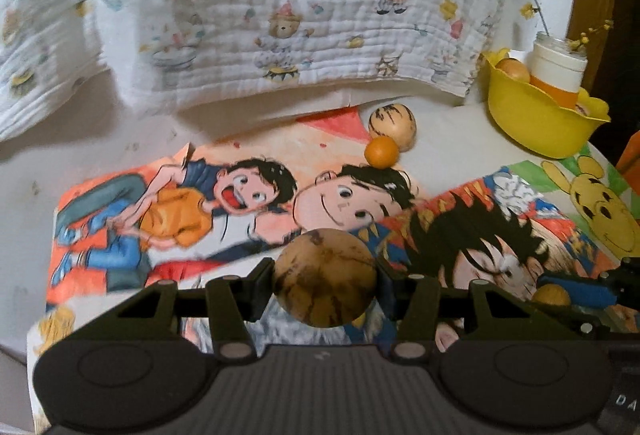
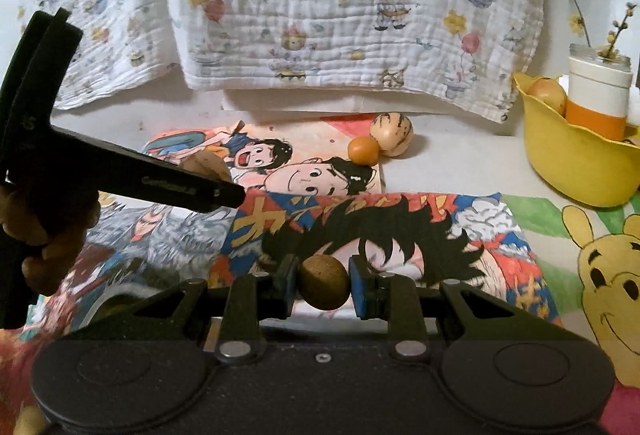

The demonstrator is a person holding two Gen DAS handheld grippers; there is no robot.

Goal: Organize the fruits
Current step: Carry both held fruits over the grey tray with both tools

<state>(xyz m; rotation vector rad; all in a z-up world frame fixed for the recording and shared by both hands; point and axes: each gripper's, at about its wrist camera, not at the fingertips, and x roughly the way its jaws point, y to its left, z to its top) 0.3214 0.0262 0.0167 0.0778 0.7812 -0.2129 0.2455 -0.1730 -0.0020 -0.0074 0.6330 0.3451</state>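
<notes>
Closest to me, my left gripper [image 1: 325,285] has its black pads pressed on either side of a large round fruit [image 1: 325,277], tan with dark brown streaks and a dull, mottled skin; it sits squarely between the fingertips and is carried above the table. My right gripper [image 2: 323,285] is clamped on a small brown fruit [image 2: 324,282], smooth and nearly spherical, pinched between blue-faced pads [image 2: 362,285] right at the tips. In the right wrist view, the left gripper's matte black body crosses the left side, with a person's hand [image 2: 44,231] wrapped round its handle.

Under both grippers lie paper drawings [image 2: 360,219] in bright marker colours: cartoon children, a spiky black-haired figure, and a yellow bear towards the right. They lie flat on a pale table [image 1: 448,147].

Further out, a small glossy orange fruit [image 1: 381,152] touches a larger cream egg-shaped fruit [image 1: 393,127] with dark stripes; both rest at the far edge of the drawings, well apart from either gripper.

To the far right stands a yellow plastic bowl [image 1: 532,123] with a wavy rim, holding a pale yellowish fruit [image 1: 514,70] and a white-and-orange jar [image 1: 558,69] from which thin twigs rise.

At the very back hangs a crinkled white cloth [image 1: 280,7], quilted in texture, printed with teddy bears, stars and balloons.
</notes>
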